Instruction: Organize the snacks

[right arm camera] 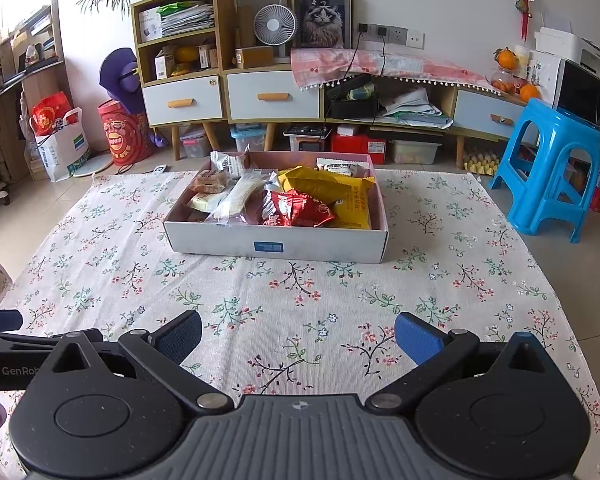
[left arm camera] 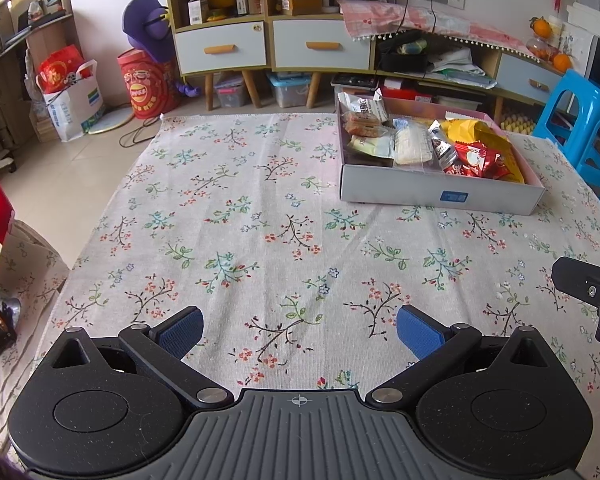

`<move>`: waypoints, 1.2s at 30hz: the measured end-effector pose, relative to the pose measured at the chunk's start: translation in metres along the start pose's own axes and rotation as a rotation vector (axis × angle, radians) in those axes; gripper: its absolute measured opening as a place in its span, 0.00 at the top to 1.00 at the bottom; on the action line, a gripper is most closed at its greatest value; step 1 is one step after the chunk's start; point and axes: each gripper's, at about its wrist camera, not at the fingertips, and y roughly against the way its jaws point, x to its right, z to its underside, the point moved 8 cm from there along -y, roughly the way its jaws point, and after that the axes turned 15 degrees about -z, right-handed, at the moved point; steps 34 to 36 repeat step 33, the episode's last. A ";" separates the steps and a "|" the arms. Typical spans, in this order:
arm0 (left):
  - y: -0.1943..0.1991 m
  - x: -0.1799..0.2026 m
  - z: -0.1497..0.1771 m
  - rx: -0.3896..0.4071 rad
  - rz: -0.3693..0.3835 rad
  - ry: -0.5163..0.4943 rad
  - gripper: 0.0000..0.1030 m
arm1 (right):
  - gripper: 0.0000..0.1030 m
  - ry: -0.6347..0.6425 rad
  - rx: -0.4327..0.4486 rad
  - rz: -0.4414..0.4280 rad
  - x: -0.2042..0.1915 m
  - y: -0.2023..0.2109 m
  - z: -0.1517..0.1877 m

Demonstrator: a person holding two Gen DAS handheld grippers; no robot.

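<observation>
Left wrist view
Left gripper point(left arm camera: 298, 326): jaws spread wide, nothing between the 2 blue pads, held low over the flowered tablecloth point(left arm camera: 236, 216).
Box point(left arm camera: 440, 196): a shallow grey box with a pink inside, on the cloth far ahead and to the right, well apart from the gripper; its long axis runs left to right, slightly skewed, with a long wall and its small blue label facing the camera.
Snacks: all lie inside the box. A yellow bag point(left arm camera: 480, 136) fills the right end, a red packet point(left arm camera: 474, 160) lies in front of it, a clear pack of pale biscuits point(left arm camera: 410, 144) lies in the middle pointing front to back, and smaller packets are at the left end.
Right gripper point(left arm camera: 592, 292): only a black part shows at the right edge; I cannot tell its opening here.

Right wrist view
Right gripper point(right arm camera: 298, 334): jaws wide apart and empty, low over the cloth.
Box point(right arm camera: 276, 246): straight ahead, near the cloth's far edge, long axis left to right, labelled long wall toward the camera.
Snacks: yellow bag point(right arm camera: 336, 188) at right, red packet point(right arm camera: 296, 210) at front centre, clear biscuit pack point(right arm camera: 238, 196) lying diagonally, near end toward the front.
Stool point(right arm camera: 556, 168): blue plastic, on the floor right of the table.
</observation>
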 end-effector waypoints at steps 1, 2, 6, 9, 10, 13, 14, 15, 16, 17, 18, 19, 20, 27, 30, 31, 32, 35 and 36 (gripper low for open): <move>0.000 0.000 0.000 0.000 0.000 0.000 0.00 | 0.08 0.000 0.000 0.000 0.000 0.000 0.000; 0.000 0.000 0.000 0.000 0.001 0.000 0.00 | 0.08 0.000 0.000 0.000 0.000 0.000 0.000; 0.000 0.000 0.000 0.000 0.000 0.000 0.00 | 0.08 0.000 0.000 0.000 0.000 0.000 0.000; 0.000 0.000 0.000 0.000 0.000 0.000 0.00 | 0.08 0.001 -0.004 0.000 0.000 -0.001 0.001; 0.000 0.000 0.000 0.000 0.000 0.000 0.00 | 0.08 0.002 -0.005 0.000 0.000 -0.001 0.001; 0.000 0.000 0.000 0.001 0.001 0.000 0.00 | 0.08 0.002 -0.006 0.000 0.001 -0.002 0.003; 0.000 0.000 0.000 0.000 0.000 0.000 0.00 | 0.08 0.002 -0.006 0.000 0.001 -0.002 0.002; 0.000 0.000 0.000 0.000 0.000 0.000 0.00 | 0.08 0.002 -0.006 0.000 0.001 -0.002 0.002; 0.000 0.000 0.000 0.000 0.000 0.000 0.00 | 0.08 0.002 -0.006 0.000 0.001 -0.002 0.002; 0.000 0.000 0.000 0.000 0.000 0.000 0.00 | 0.08 0.002 -0.006 0.000 0.001 -0.002 0.002; 0.000 0.000 0.000 0.000 0.000 0.000 0.00 | 0.08 0.002 -0.007 0.000 0.001 -0.002 0.003; 0.000 0.000 0.000 -0.001 -0.001 -0.001 0.00 | 0.08 0.002 -0.007 0.000 0.001 -0.002 0.002; 0.000 0.000 0.000 -0.001 -0.001 -0.001 0.00 | 0.08 0.003 -0.007 -0.001 0.000 -0.002 0.002; 0.000 0.002 0.001 -0.002 -0.003 -0.001 0.00 | 0.08 0.001 -0.010 -0.001 0.001 -0.003 0.003; 0.000 0.001 0.000 0.000 -0.009 0.001 0.00 | 0.08 0.003 -0.013 -0.001 0.001 -0.002 0.003; -0.001 0.001 0.000 0.001 -0.006 0.001 0.00 | 0.08 0.003 -0.013 -0.001 0.001 -0.002 0.003; -0.001 0.001 0.000 -0.001 -0.002 0.001 0.00 | 0.08 0.004 -0.015 -0.001 0.001 -0.002 0.003; -0.001 0.002 0.000 -0.004 0.005 0.001 0.00 | 0.08 0.004 -0.015 -0.001 0.001 -0.002 0.003; -0.001 0.002 0.000 -0.004 0.005 0.001 0.00 | 0.08 0.004 -0.015 -0.001 0.001 -0.002 0.003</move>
